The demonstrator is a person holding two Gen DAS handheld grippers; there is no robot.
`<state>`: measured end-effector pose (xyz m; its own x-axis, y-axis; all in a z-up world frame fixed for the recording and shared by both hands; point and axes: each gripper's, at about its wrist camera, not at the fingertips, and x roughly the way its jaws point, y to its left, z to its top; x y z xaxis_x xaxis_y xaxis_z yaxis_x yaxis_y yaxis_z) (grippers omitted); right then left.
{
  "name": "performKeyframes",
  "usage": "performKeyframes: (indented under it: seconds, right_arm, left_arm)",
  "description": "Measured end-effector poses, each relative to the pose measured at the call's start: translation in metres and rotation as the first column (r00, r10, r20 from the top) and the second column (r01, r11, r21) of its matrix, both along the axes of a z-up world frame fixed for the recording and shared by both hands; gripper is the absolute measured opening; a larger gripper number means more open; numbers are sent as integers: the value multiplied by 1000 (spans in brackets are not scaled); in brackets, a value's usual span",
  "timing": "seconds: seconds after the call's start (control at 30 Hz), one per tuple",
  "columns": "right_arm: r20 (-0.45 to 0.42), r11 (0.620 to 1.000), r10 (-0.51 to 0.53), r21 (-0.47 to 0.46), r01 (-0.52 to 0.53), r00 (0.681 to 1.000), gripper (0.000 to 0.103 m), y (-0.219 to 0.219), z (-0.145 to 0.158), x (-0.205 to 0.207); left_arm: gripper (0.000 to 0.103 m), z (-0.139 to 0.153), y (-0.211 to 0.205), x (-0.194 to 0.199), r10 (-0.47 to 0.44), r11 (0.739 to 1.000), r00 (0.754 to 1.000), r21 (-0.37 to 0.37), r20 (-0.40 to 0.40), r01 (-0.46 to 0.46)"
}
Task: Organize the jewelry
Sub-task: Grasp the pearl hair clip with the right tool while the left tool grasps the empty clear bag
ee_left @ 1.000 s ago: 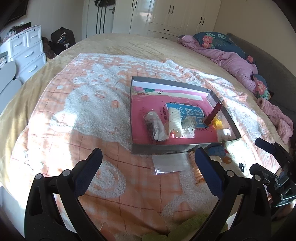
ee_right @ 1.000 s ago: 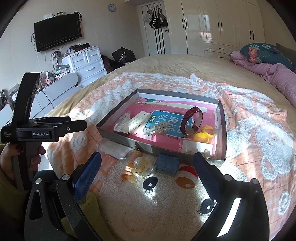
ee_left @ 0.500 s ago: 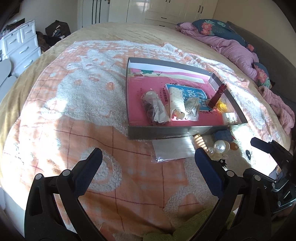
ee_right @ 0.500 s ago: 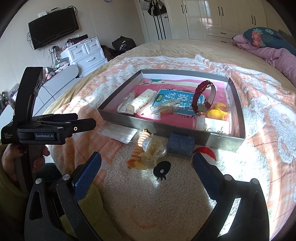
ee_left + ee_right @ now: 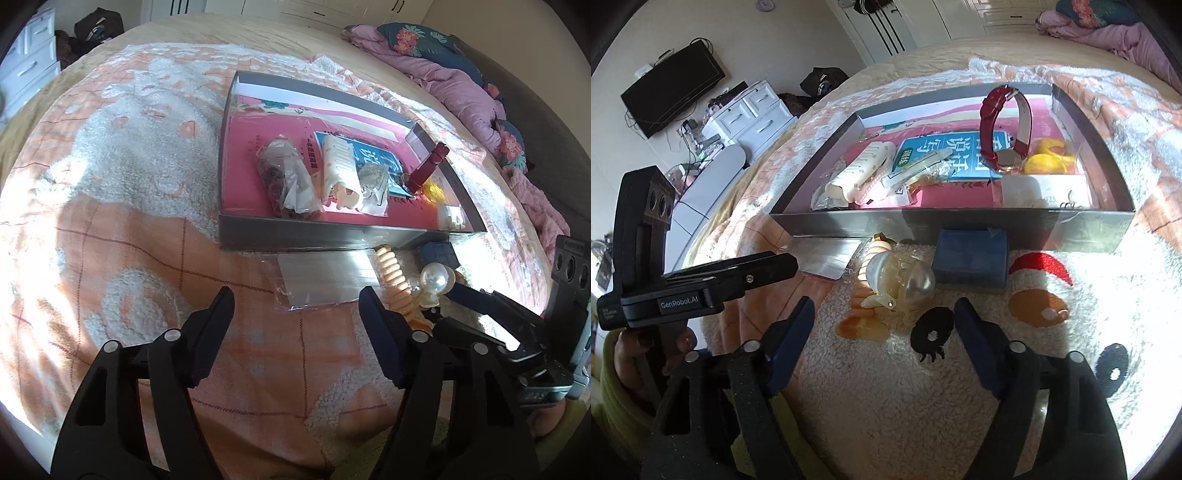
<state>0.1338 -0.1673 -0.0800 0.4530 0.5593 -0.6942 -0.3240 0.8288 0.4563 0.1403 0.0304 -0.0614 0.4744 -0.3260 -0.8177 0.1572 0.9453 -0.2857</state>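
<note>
Your left gripper (image 5: 295, 306) is spread wide and holds nothing, its dark rubbery fingers hovering over the fleecy peach-and-white blanket (image 5: 122, 192). Your right gripper (image 5: 884, 314) is parted just as wide, also with nothing between its blue pads, poised just short of the loose pieces.

The jewelry sits in two groups. Inside the shallow grey cardboard box (image 5: 960, 223), on a glossy pink liner, lie a ribbed cream clip (image 5: 860, 173) in crinkled clear wrap, a slim pale barrette (image 5: 916, 168) in its own sleeve, a teal card (image 5: 945, 155) with white lettering, a red leather watch (image 5: 1004, 129) standing on edge in a loop, yellow rings (image 5: 1049, 160), and a flat white card (image 5: 1045, 192) in the near right corner. From the left wrist view you also see a wrinkled bag (image 5: 284, 181) of dark beads at the box's left.

Outside, touching or just beside the box's near wall, rest a flat shiny plastic bag (image 5: 325, 280), a coiled orange spiral tie (image 5: 395, 280), a translucent claw clip (image 5: 897, 280) with big round pearly domes lying across the coil, and a square blue velvety box (image 5: 971, 260) to its right. The clip lies between your right gripper's fingertips and the box wall, near but not touched.
</note>
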Motion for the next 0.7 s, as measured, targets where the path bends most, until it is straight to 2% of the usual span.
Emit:
performKeyframes:
  seconds: [0.07, 0.2, 0.33, 0.4, 0.47, 0.57, 0.7]
  right_arm:
    - [5, 1000, -2, 19, 2, 1000, 60, 1, -1, 3]
    - [-6, 999, -16, 36, 16, 1000, 55, 0, -8, 5]
    - [4, 998, -23, 58, 22, 1000, 40, -8, -10, 3]
    - [6, 997, -18, 74, 18, 1000, 38, -12, -11, 1]
    - [18, 998, -15, 67, 14, 1000, 38, -13, -9, -1]
    - [29, 997, -12, 75, 10, 999, 38, -18, -6, -4]
    - [37, 997, -14, 82, 10, 999, 38, -24, -1, -7]
  left_arm:
    - [56, -4, -3, 2, -10, 1000, 1000, -17, -15, 10]
    - [56, -12, -5, 7, -13, 998, 999, -64, -49, 10]
    - [56, -18, -1, 14, 12, 992, 998, -122, -69, -20]
    - [56, -18, -2, 17, 20, 991, 998, -130, -66, -29]
    - [53, -18, -8, 20, 21, 993, 998, -111, -58, -27]
    - [47, -15, -18, 20, 20, 999, 999, -30, -25, -21]
    - [44, -11, -27, 13, -12, 1000, 1000, 27, 14, 12]
